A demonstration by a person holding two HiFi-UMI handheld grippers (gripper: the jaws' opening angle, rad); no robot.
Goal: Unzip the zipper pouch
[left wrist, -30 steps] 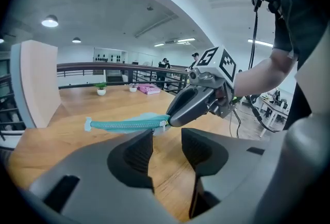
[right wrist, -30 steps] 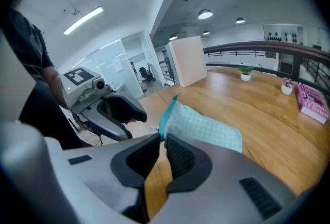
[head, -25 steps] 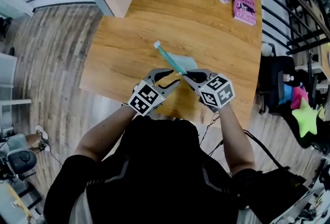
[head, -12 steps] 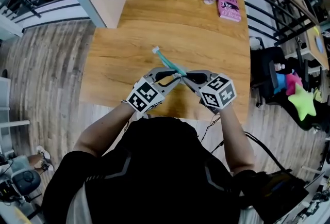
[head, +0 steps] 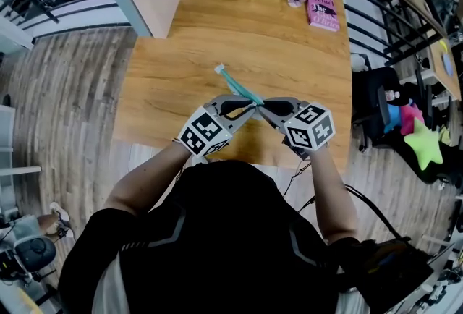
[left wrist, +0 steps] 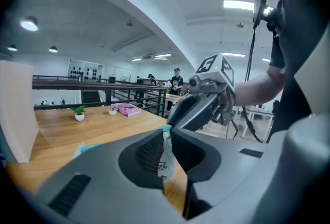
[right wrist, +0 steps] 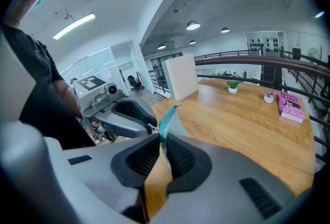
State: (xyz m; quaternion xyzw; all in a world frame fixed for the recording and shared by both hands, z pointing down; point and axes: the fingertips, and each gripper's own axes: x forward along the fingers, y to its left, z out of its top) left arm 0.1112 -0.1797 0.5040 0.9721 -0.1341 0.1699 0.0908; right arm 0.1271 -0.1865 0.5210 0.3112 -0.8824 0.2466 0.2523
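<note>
Wooden table (head: 304, 52) spreads below both claws. Teal pouch (head: 237, 83) is held between them and sticks out beyond their tips, seemingly lifted off the wood. The right claw (head: 262, 104) is clamped nearly shut on its near corner. The left claw (head: 249, 110) has just been closing and now pinches the pouch's edge right beside it. For a clean unzip, I'd keep the right claw steady and draw the left straight along the zip without twisting.

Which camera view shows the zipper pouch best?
The head view: the zipper pouch shows along its whole teal length. The right gripper view shows only its near teal end; the left gripper view, a clear scrap of it.
</note>
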